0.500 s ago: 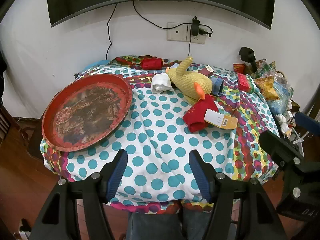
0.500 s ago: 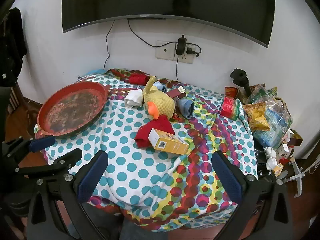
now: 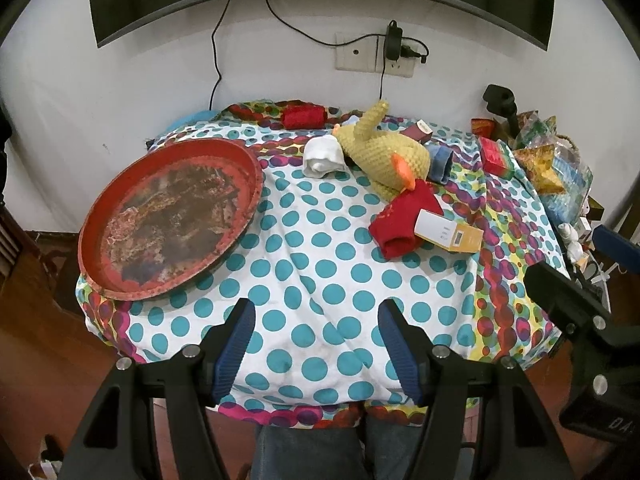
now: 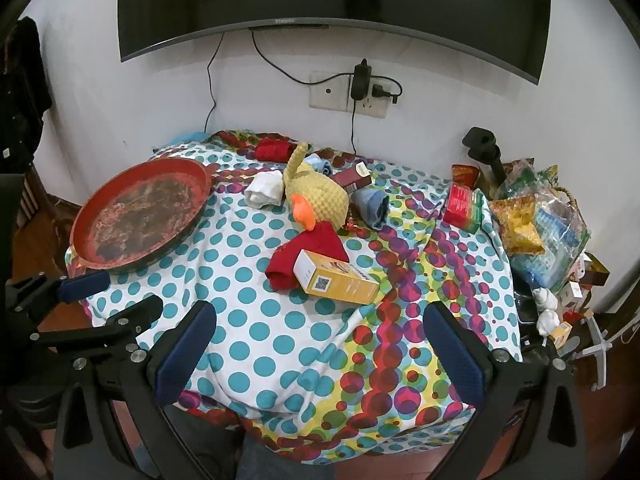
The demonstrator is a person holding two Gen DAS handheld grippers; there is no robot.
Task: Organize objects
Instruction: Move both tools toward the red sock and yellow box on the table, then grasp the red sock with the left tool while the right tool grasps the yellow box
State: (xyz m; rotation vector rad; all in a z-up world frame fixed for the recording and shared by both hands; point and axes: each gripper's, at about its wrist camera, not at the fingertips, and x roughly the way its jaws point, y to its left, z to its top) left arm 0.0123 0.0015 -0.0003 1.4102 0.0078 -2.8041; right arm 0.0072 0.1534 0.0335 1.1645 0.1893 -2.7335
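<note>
Against the white wall, under a dark screen, a table in a polka-dot cloth is filling my view. I am holding the left gripper and the right gripper over its near edge, both with fingers released and gripping nothing. A red tray is sitting at the left; a yellow knitted toy, white sock, red cloth and yellow box are lying mid-table. Snack bags are crowding the right edge.
</note>
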